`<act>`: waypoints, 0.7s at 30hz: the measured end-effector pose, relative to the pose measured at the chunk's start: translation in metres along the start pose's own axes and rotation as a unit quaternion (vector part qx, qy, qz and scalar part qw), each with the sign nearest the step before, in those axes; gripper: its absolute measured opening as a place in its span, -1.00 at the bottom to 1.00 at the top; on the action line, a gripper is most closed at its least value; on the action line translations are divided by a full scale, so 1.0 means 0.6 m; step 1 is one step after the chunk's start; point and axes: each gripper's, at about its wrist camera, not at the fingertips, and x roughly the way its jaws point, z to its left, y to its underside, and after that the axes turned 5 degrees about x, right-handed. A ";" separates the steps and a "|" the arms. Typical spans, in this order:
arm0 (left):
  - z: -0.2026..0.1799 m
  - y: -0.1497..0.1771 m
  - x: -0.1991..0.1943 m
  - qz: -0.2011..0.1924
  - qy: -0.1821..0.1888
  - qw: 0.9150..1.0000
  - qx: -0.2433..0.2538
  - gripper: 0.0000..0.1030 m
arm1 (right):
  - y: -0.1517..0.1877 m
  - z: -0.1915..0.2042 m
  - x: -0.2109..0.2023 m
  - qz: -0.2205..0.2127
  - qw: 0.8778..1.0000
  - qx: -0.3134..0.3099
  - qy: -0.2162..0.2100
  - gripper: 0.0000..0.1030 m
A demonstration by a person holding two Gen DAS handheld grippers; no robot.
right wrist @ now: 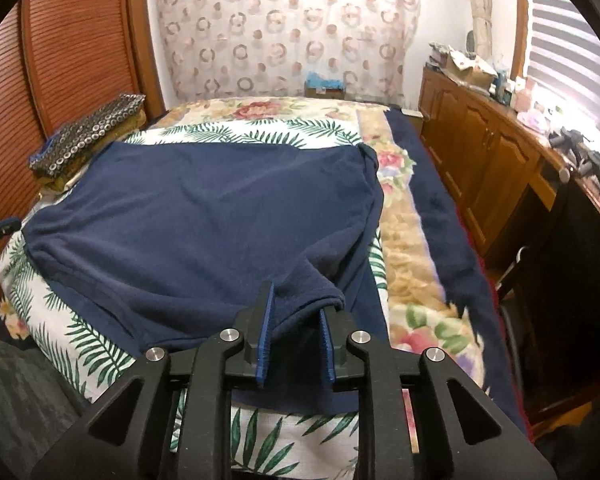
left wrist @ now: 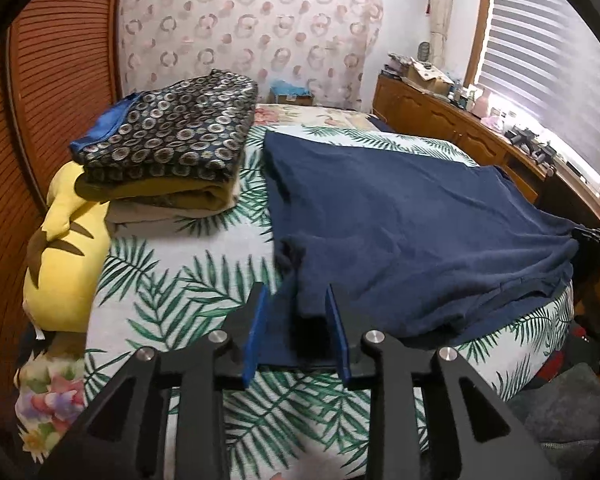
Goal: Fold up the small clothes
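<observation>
A navy garment [left wrist: 400, 208] [right wrist: 204, 208] lies spread flat on the palm-leaf bed cover [left wrist: 172, 264] [right wrist: 60, 320]. My left gripper [left wrist: 295, 292] stands at its near left corner. Its blue pads are apart, and a flap of the cloth lies loosely between them. My right gripper [right wrist: 296, 300] is at the near right corner. A bunched fold of the navy cloth sits between its parted pads and brushes the left one. Each gripper shows as a black tip at the edge of the other's view.
A stack of folded clothes [left wrist: 172, 140] [right wrist: 88, 132] sits at the far left of the bed, beside a yellow plush toy [left wrist: 68, 248]. A wooden louvred door stands at the left. A cluttered wooden cabinet [left wrist: 440, 120] [right wrist: 480, 160] runs along the right under the window.
</observation>
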 end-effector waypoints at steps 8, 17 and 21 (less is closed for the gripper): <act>0.005 0.003 0.026 0.015 0.001 1.000 -0.007 -0.44 | -0.009 0.015 -0.005 0.005 1.000 -0.004 -0.006 -0.09; -0.007 -0.014 0.035 0.006 -0.002 1.000 -0.003 -0.42 | -0.017 0.026 -0.032 0.011 0.999 -0.002 -0.041 -0.02; -0.007 -0.014 0.045 0.009 -0.003 1.000 -0.006 -0.41 | -0.033 0.046 -0.045 -0.003 0.999 -0.018 -0.043 0.00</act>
